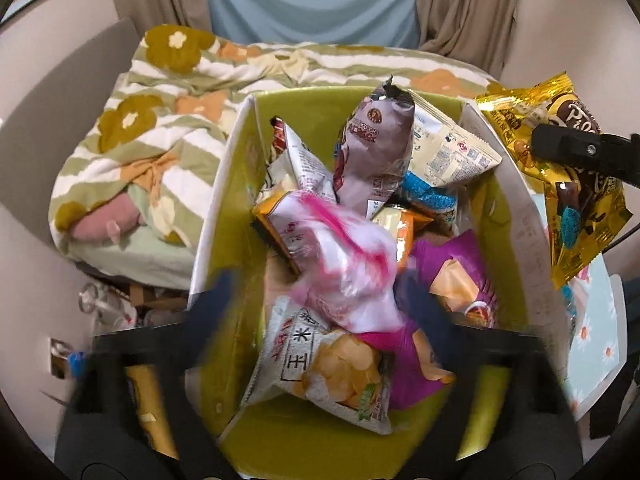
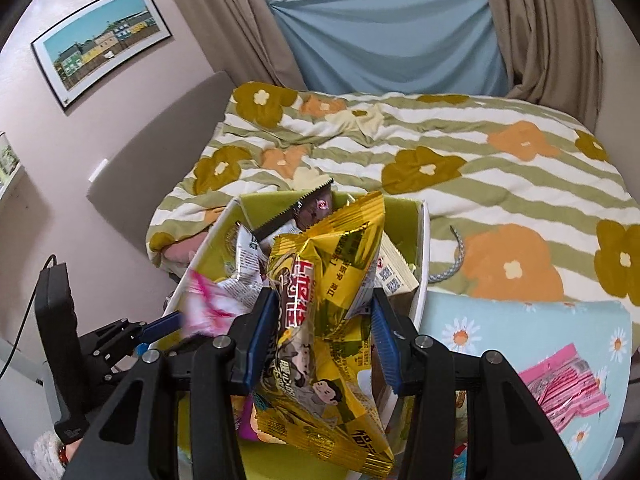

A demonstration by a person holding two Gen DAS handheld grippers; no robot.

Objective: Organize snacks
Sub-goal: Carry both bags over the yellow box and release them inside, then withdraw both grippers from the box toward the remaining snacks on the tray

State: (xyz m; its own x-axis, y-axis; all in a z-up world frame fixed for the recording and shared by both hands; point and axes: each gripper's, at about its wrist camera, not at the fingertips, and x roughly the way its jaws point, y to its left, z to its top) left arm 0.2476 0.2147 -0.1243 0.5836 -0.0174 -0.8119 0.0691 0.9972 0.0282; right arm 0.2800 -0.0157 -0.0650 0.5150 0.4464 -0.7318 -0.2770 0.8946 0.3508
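Right claw (image 2: 324, 336) pinches a crinkly gold foil bag (image 2: 320, 300); left claw (image 1: 320, 300) gapes wide, empty, above glossy packets.

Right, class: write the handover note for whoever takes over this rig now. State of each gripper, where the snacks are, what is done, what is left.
Left gripper: jaws wide open above the green box; a pink-and-white packet, blurred, sits between them, not gripped.
Right gripper: shut on the gold snack bag, held over the box's right side.
Done: many packets are already piled in the box.
Left: put the gold bag in the box, then fetch the pink packet still on the blue daisy cloth.
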